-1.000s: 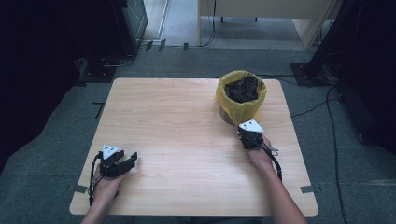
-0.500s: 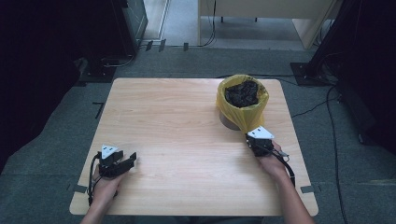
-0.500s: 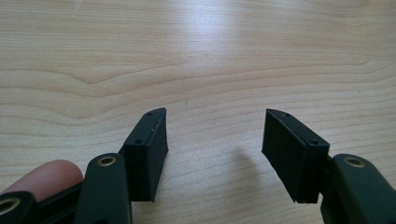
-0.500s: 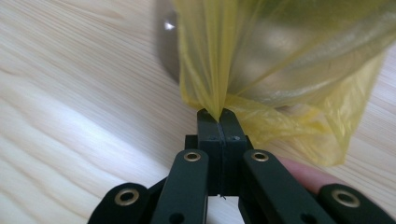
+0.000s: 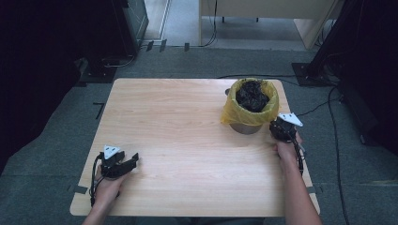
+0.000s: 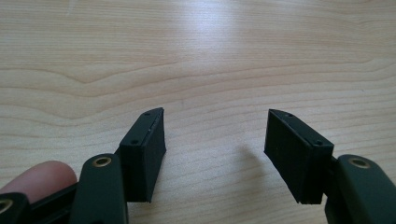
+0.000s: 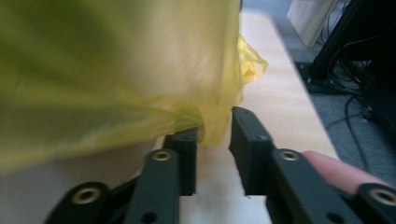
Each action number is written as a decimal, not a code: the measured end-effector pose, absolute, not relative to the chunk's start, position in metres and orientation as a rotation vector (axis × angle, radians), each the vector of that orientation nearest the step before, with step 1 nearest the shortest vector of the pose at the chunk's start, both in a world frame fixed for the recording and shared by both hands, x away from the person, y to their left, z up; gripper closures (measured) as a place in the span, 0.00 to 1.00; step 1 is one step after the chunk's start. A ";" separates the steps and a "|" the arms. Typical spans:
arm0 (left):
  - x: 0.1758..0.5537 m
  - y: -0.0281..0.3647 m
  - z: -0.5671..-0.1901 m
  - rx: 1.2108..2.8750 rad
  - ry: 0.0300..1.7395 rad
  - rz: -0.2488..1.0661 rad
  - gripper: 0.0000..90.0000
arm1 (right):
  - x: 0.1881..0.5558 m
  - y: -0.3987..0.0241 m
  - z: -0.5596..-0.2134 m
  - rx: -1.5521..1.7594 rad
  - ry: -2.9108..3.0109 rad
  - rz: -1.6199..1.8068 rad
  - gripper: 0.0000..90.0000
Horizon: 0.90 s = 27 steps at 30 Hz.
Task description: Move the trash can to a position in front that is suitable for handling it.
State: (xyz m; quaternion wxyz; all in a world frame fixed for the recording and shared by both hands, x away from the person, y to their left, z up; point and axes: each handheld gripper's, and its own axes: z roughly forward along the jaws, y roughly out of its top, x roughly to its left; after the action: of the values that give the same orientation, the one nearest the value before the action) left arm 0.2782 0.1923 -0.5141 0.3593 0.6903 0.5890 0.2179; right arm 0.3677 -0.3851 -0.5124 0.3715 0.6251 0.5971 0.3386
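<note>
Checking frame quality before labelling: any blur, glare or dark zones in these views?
Right gripper view: yellow bag smeared by blur, black jaws sharper. Left gripper view: sharp, soft glare patch on the table. High view: table evenly lit, surroundings at left and right near black.

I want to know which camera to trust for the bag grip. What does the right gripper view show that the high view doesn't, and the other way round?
Right gripper view: a fold of the yellow bag between jaws that have just been opening, the right-hand pad apart from it. High view: dark contents inside the bag, the left gripper open over bare table. Both: bag, right gripper, tabletop.
</note>
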 end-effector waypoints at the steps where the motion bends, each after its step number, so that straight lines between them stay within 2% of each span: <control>1: 0.278 0.193 -0.514 1.776 1.522 0.560 0.41 | 0.372 -0.388 -0.510 1.608 1.486 0.922 0.80; 2: 0.278 0.193 -0.514 1.777 1.523 0.560 0.41 | 0.376 -0.389 -0.509 1.602 1.455 0.963 0.80; 4: 0.278 0.194 -0.514 1.770 1.525 0.556 0.41 | 0.384 -0.391 -0.507 1.552 1.430 0.998 0.92; 5: 0.278 0.194 -0.514 1.768 1.526 0.554 0.41 | 0.389 -0.391 -0.506 1.524 1.428 1.000 0.94; 9: 0.277 0.195 -0.514 1.760 1.515 0.543 0.42 | 0.408 -0.389 -0.504 1.484 1.461 1.050 0.98; 12: 0.277 0.195 -0.513 1.751 1.499 0.555 0.42 | 0.417 -0.390 -0.507 1.451 1.481 1.123 0.95; 16: 0.278 0.197 -0.509 1.695 1.492 0.546 0.42 | 0.425 -0.389 -0.513 1.430 1.490 1.249 0.85; 20: 0.285 0.192 -0.505 1.682 1.482 0.597 0.44 | 0.430 -0.382 -0.516 1.374 1.508 1.312 0.81; 25: 0.301 0.175 -0.503 1.666 1.463 0.646 0.47 | 0.434 -0.368 -0.518 1.323 1.559 1.308 0.83; 27: 0.310 0.165 -0.503 1.647 1.470 0.710 0.50 | 0.435 -0.362 -0.518 1.294 1.588 1.293 0.83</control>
State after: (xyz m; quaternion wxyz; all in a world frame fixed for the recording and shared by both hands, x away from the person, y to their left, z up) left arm 0.3103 0.1653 -0.5030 0.3999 0.6510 0.5810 0.2807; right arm 0.4355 -0.3622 -0.5176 0.3518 0.5001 0.6137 0.4994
